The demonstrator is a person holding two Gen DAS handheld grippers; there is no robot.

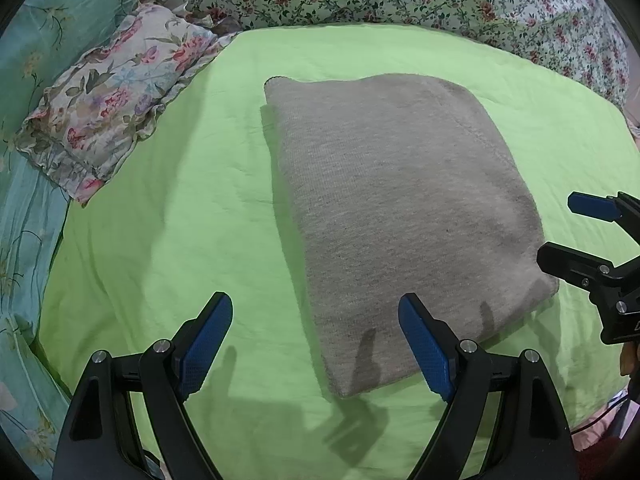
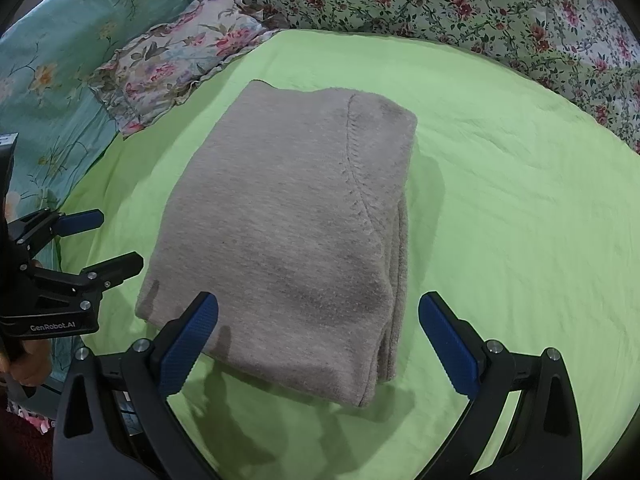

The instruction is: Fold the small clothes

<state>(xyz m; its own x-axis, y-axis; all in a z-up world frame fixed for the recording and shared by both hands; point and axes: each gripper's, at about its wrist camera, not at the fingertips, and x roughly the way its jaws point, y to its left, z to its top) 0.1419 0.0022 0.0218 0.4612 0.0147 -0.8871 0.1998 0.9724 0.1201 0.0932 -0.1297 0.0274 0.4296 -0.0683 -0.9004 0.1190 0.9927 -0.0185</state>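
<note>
Garment (image 1: pixel 396 216), grey, lies folded at centre of the green sheet (image 1: pixel 168 220). Left gripper (image 1: pixel 316 340) and right gripper (image 2: pixel 318 340) both wide open, empty, at its 6 o'clock edge. Risk: a snagged layer would undo the fold.

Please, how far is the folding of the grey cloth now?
Done: the grey garment lies as a compact layered rectangle on the green sheet. In hand: nothing; the left gripper and right gripper hang open above it. Left: apparently nothing, perhaps only putting it aside.
</note>
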